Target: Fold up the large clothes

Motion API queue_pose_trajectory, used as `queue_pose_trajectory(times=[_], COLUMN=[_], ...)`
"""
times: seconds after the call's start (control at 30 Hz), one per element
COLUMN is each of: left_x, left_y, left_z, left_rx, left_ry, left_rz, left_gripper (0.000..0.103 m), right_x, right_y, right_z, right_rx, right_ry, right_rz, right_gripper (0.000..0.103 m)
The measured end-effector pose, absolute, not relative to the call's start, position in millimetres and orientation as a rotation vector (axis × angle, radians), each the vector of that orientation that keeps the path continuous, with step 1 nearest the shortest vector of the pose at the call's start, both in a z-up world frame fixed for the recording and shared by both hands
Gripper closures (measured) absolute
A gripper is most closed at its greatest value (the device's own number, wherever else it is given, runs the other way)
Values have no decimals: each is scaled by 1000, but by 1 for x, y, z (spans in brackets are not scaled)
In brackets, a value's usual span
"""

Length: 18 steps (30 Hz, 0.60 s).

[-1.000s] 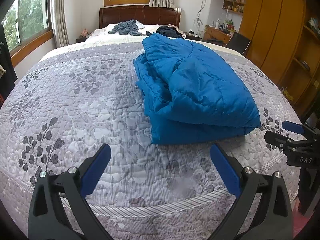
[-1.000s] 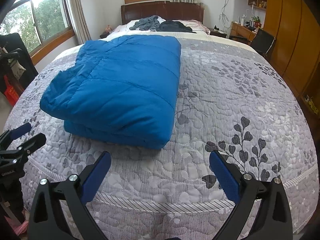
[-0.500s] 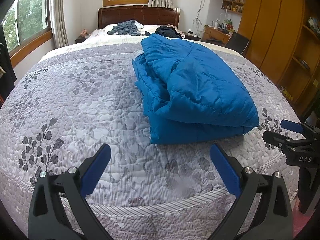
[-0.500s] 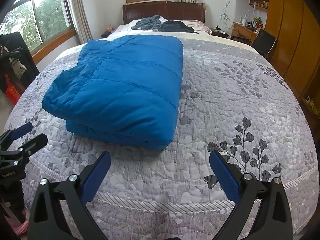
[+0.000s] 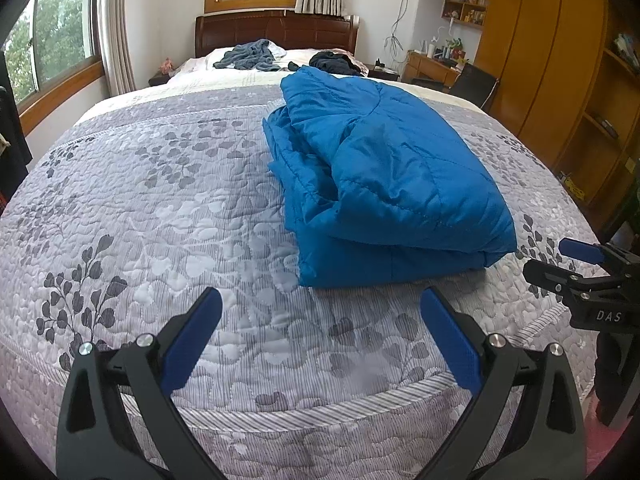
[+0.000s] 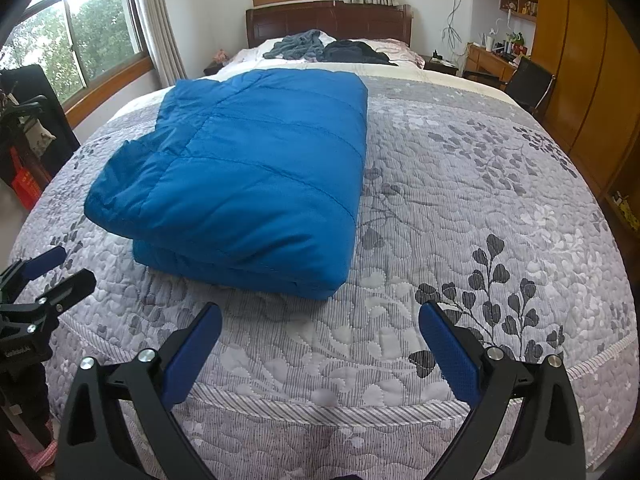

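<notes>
Item: blue quilted jacket [image 6: 248, 172], folded, centre-left of frame on the floral bedspread [image 6: 460, 208]. Left gripper [image 5: 320, 332] and right gripper [image 6: 320, 336]: both spread, empty. Judged complete; you might square loose left-side layers

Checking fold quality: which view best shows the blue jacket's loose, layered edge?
The left wrist view: the blue jacket shows its stacked, uneven layers along its open side there. The right wrist view shows mostly its smooth top panel and tidy folded edge.
</notes>
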<state>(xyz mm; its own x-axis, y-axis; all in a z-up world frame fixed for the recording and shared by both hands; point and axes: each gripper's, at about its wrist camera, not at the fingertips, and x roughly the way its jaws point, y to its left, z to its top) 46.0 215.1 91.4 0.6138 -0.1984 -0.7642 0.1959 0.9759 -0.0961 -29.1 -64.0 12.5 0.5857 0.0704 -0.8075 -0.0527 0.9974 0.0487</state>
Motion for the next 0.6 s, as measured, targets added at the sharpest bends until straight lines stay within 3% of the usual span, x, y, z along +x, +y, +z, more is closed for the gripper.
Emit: queue_pose_trajectory(times=[0.6], left_x=[46], left_y=[215], left_z=[91], left_rx=[-4], left_ry=[883], left_rz=[-230], left_gripper=[4], right_x=[-28], right_y=[-62], right_z=[11], right_rx=[16], right_ry=[947], right_rz=[85], right_gripper=[4])
